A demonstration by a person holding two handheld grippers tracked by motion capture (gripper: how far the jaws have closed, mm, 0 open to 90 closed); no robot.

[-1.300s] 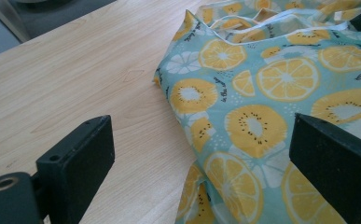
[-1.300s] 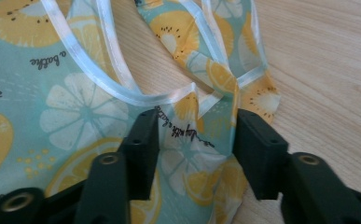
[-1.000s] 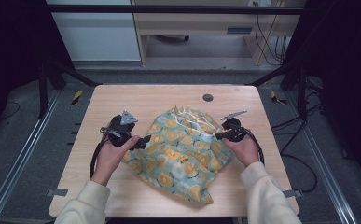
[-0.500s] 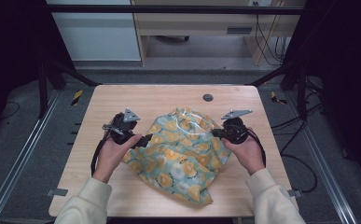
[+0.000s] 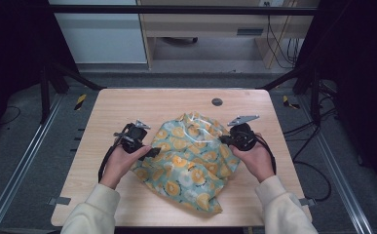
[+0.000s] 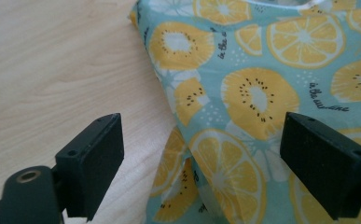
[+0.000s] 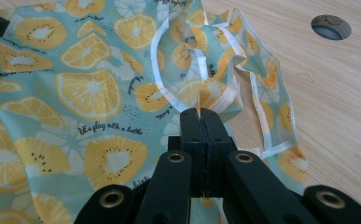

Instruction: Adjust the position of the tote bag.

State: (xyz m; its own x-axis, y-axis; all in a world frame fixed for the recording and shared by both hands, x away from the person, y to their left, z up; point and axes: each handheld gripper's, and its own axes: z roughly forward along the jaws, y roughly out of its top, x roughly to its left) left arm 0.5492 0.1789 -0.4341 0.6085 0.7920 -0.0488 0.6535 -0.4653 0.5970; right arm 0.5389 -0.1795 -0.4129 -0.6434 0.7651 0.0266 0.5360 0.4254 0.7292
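A teal cloth [image 5: 191, 156] printed with orange and kiwi slices lies crumpled in the middle of the wooden table [image 5: 127, 107]. My left gripper [image 5: 152, 152] is low at the cloth's left edge. In the left gripper view the cloth [image 6: 257, 70] lies between the wide-apart jaws of the left gripper [image 6: 204, 140]. These jaws have just been closing a little, and the pads do not touch the fabric. My right gripper [image 5: 223, 140] is at the cloth's right side. In the right gripper view the right gripper [image 7: 200, 114] is shut on a bunched, white-trimmed edge of the cloth [image 7: 89, 93].
A round cable hole [image 5: 217, 102] sits in the tabletop behind the cloth, and it appears again [image 7: 331, 26] in the right gripper view. Bare wood surrounds the cloth on all sides. Cables trail from both grippers toward the table's front.
My left gripper has sunk toward the cloth's left edge and its jaws have narrowed slightly. The right hand has lifted its pinched edge a little, so the cloth bunches higher.
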